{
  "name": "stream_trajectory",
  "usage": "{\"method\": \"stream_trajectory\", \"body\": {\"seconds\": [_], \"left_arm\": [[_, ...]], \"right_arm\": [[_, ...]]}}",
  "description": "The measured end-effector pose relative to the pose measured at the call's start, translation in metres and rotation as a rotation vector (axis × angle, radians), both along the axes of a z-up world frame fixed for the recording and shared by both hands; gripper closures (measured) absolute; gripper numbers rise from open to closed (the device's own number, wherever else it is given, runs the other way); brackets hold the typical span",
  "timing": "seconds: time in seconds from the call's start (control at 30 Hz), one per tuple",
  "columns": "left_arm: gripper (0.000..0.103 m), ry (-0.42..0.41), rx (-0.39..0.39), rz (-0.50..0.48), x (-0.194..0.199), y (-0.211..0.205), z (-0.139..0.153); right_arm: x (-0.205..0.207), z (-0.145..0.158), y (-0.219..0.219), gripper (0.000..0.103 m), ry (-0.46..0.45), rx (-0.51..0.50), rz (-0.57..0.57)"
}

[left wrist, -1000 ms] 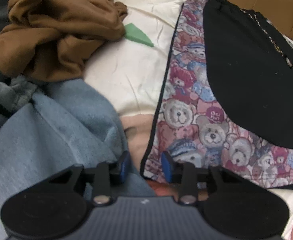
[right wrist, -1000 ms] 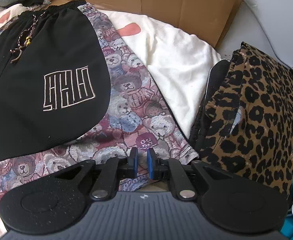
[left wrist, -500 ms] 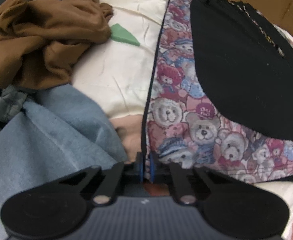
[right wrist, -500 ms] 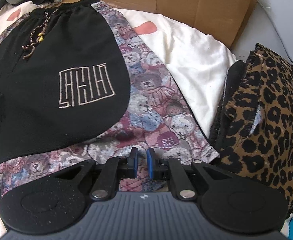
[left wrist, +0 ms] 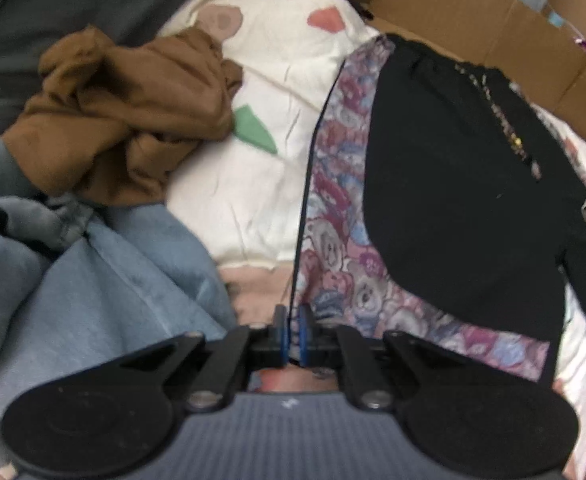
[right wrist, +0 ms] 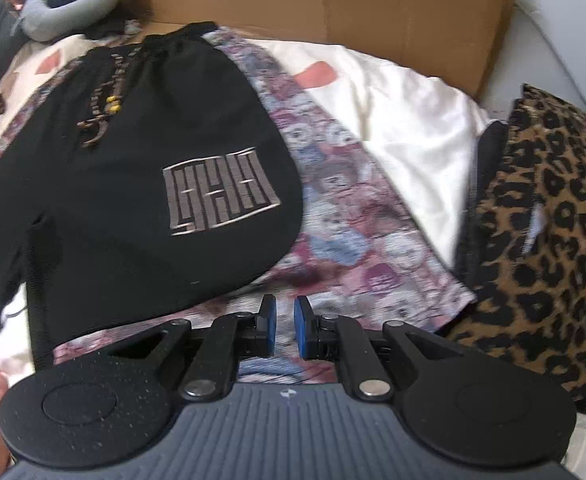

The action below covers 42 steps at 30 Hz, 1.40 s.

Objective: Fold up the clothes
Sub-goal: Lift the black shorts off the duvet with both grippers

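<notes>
At left of left wrist frame: blue garment [left wrist: 93, 292] lower left, crumpled brown garment [left wrist: 133, 120] above it, cream sheet [left wrist: 253, 184] centre. Bear-print shorts [left wrist: 333, 200] with black panel spread flat centre to right. Left gripper [left wrist: 292, 330] bottom centre, clenched on shorts' dark-piped hem corner.

Right wrist frame: shorts [right wrist: 353, 240] fill left and centre. Right gripper [right wrist: 285, 326] bottom centre, narrow gap between pads, hem cloth lying in it; grip cannot tell. Leopard-print garment [right wrist: 541, 240] at right, cardboard [right wrist: 333, 8] top.
</notes>
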State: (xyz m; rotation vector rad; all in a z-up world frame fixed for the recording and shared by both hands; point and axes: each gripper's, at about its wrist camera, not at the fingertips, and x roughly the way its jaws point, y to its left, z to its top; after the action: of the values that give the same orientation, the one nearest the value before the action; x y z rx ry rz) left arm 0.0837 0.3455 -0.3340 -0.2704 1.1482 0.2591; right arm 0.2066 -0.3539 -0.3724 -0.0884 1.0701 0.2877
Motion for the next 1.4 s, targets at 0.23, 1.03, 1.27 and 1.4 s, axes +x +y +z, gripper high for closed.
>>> {"method": "stream_trajectory", "body": {"seconds": [0.23,1.03,1.27,1.4], "left_arm": [[0.098,-0.017,-0.035,0.021,0.022,-0.018,0.038],[0.098,-0.032,-0.295,0.017,0.137,-0.108,0.061],[0.098,-0.057,-0.358,-0.014,0.172,-0.141,0.046],[0.098,-0.082,-0.404,-0.005,0.184,-0.154,0.039]], "right_arm": [[-0.017,0.007,0.016,0.087,-0.042,0.070,-0.002],[-0.035,0.032,0.042,0.067,-0.116,0.187,0.011],[-0.030,0.036,0.050,0.067,-0.121,0.214,0.033],[-0.026,0.041,0.060,0.067,-0.130,0.240,0.079]]}}
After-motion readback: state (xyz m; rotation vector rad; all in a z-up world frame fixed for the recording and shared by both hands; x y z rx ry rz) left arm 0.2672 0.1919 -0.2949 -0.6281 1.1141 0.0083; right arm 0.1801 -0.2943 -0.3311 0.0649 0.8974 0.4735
